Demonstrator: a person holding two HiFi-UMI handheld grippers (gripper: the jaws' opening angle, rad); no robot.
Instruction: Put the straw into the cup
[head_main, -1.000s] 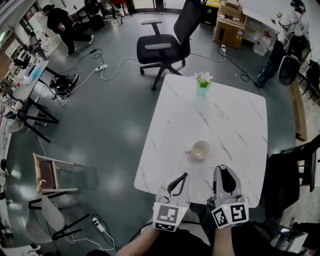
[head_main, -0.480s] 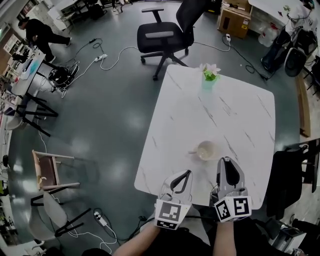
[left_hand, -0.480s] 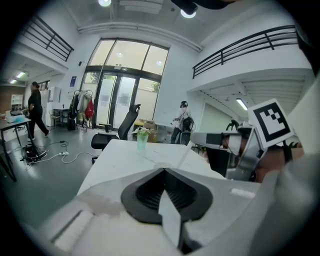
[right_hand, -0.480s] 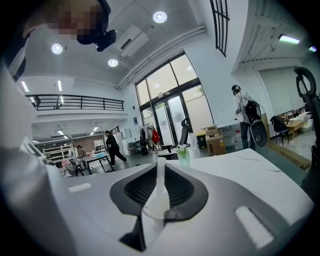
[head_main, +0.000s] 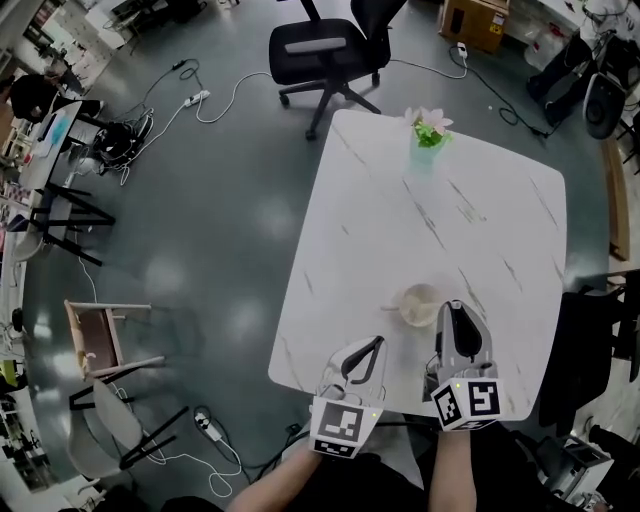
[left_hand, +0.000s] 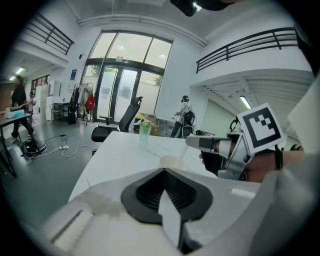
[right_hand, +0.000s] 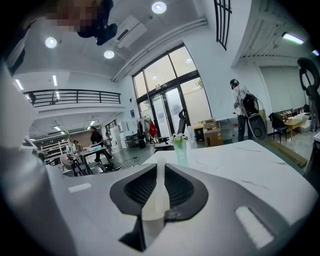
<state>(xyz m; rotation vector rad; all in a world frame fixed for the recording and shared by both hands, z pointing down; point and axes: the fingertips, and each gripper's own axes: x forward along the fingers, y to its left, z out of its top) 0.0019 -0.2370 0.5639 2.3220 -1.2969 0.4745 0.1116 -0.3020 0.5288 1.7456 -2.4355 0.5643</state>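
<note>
Right gripper (head_main: 455, 309) clenched on straw (right_hand: 159, 186), tip at cup (head_main: 416, 301) mouth; insertion, release judged outstanding. Left gripper (head_main: 375, 343) closed, empty.

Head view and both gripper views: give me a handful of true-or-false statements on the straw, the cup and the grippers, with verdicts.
1. The right gripper is shut on a translucent white straw. True.
2. The cream cup lies tipped over. False: it stands upright on the white marble table.
3. The pale green flower vase touches the cup. False: it stands at the table's far edge, well apart.
4. The left gripper grips the cup. False: its jaws are together, empty, short of the cup.
5. A black office chair stands beyond the table. True.
</note>
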